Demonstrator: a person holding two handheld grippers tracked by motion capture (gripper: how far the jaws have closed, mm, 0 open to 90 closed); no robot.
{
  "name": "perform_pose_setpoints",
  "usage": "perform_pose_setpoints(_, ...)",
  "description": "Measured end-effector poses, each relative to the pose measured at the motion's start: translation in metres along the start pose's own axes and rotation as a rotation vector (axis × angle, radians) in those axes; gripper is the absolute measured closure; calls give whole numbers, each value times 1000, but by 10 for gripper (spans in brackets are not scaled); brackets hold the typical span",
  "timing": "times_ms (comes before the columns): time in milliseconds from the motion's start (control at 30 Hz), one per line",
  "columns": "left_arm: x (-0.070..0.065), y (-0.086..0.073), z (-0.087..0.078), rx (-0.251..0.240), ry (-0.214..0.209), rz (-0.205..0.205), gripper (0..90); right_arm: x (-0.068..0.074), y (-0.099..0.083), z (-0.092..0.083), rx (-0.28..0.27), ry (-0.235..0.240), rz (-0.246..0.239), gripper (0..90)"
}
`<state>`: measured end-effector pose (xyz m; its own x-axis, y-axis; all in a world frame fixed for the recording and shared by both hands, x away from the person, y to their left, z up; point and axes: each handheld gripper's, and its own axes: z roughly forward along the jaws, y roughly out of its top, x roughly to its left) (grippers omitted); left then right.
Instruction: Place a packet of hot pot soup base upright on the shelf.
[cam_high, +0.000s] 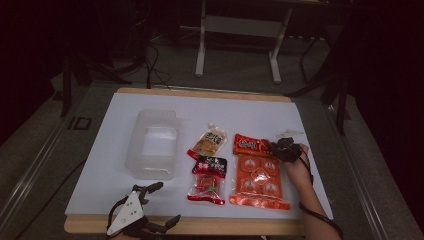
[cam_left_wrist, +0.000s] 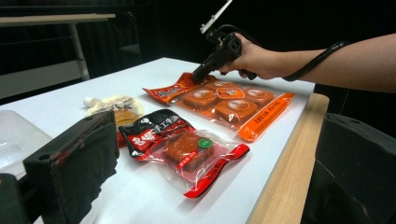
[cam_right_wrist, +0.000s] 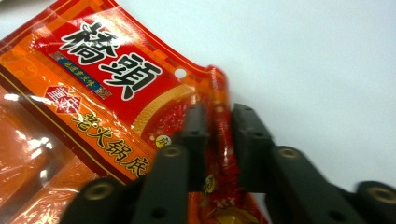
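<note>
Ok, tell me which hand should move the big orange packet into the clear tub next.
Right. The right claw is already pinched on the top edge of the orange packet. The left claw sits open at the table's near edge, nearer the clear tub but holding nothing.

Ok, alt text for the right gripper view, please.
Close up, the right gripper pinches a raised fold at the edge of the orange and red hotpot-base packet between its two black fingers. The packet lies on the white table.
</note>
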<state>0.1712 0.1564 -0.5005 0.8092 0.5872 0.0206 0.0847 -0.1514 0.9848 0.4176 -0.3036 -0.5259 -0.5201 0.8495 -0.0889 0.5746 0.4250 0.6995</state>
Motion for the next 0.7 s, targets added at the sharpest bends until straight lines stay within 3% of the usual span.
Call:
perform_pose_setpoints(333,1,0,0,-2,-1,-4,0,2,5,-14,-25,6,14,872)
perform_pose_setpoints(700,4,0,-1,-7,-10,-41,0,4,9,-33,-77,13,20,881)
